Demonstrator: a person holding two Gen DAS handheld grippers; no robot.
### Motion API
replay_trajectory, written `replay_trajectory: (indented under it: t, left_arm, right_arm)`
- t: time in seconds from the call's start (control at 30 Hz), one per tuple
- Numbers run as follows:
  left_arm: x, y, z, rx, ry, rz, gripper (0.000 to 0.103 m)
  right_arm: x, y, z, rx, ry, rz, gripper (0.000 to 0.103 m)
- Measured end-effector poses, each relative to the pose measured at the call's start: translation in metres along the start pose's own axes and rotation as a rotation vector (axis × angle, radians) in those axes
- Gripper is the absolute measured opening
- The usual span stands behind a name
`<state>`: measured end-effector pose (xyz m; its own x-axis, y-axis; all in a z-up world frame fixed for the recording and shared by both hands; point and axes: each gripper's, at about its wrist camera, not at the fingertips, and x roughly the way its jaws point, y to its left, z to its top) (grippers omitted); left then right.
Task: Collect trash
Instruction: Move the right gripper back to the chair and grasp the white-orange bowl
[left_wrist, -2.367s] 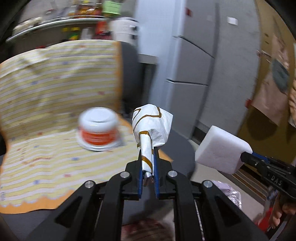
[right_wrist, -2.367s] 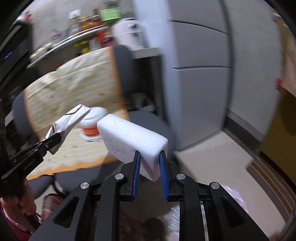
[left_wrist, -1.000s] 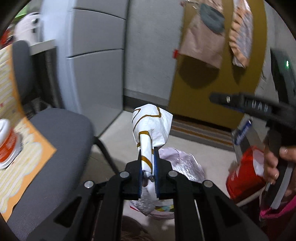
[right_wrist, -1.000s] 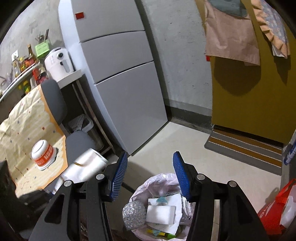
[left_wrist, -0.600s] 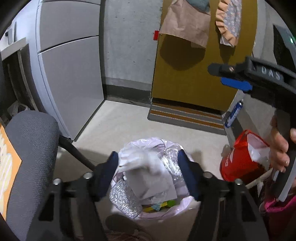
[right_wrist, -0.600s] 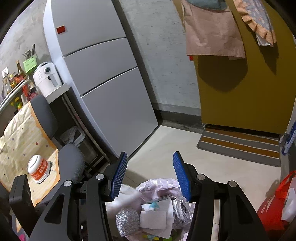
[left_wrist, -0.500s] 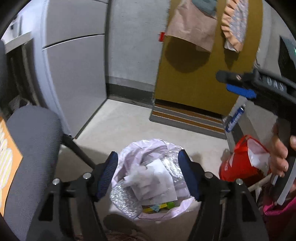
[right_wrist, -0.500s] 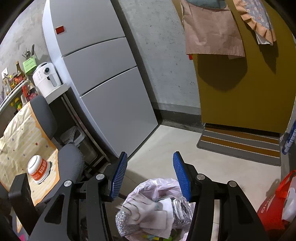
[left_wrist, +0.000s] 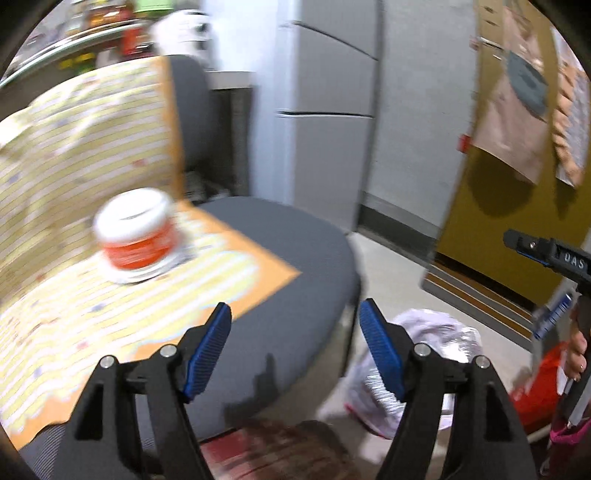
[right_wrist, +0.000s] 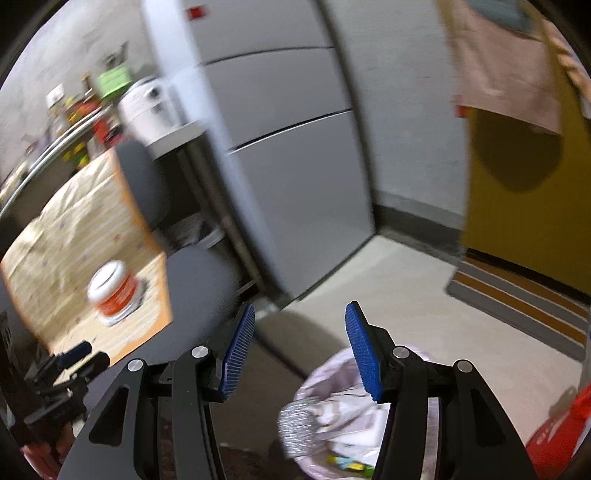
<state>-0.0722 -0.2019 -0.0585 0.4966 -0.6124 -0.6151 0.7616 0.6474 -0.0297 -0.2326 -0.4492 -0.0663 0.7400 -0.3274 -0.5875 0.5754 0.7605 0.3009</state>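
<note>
Grey chair seat (left_wrist: 295, 258) — striped cloth (left_wrist: 110, 295) (cup (left_wrist: 136, 236) atop) — beside floor-standing trash bag (right_wrist: 343, 413)

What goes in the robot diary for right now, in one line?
left gripper: open, empty, jaws just opened | right gripper: open, empty | trash bag: holds trash | cup: on chair

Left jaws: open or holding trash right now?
Open and empty: the left gripper has just been opening; only the chair seat shows between its jaws.
</note>
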Motion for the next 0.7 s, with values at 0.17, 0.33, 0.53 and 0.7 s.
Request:
replay_trajectory:
  t: [0.17,0.33,0.53,0.7]
  left_arm:
    - [-0.017,0.057,-0.011,-0.081,-0.016,0.146,0.071]
    - [-0.023,0.107,-0.014,-0.173,-0.008,0.276,0.071]
    - [-0.034,0.155,-0.016,-0.261,-0.015,0.383,0.071]
    - [-0.037,0.189,-0.019,-0.308,-0.002,0.445,0.071]
  right_arm:
    - [0.034,0.070,0.003,-0.119,0.053,0.138,0.054]
    - [0.075,0.138,0.011,-0.208,0.098,0.237,0.054]
    - [0.130,0.218,0.024,-0.274,0.161,0.332,0.054]
    - [0.170,0.277,0.034,-0.325,0.170,0.361,0.054]
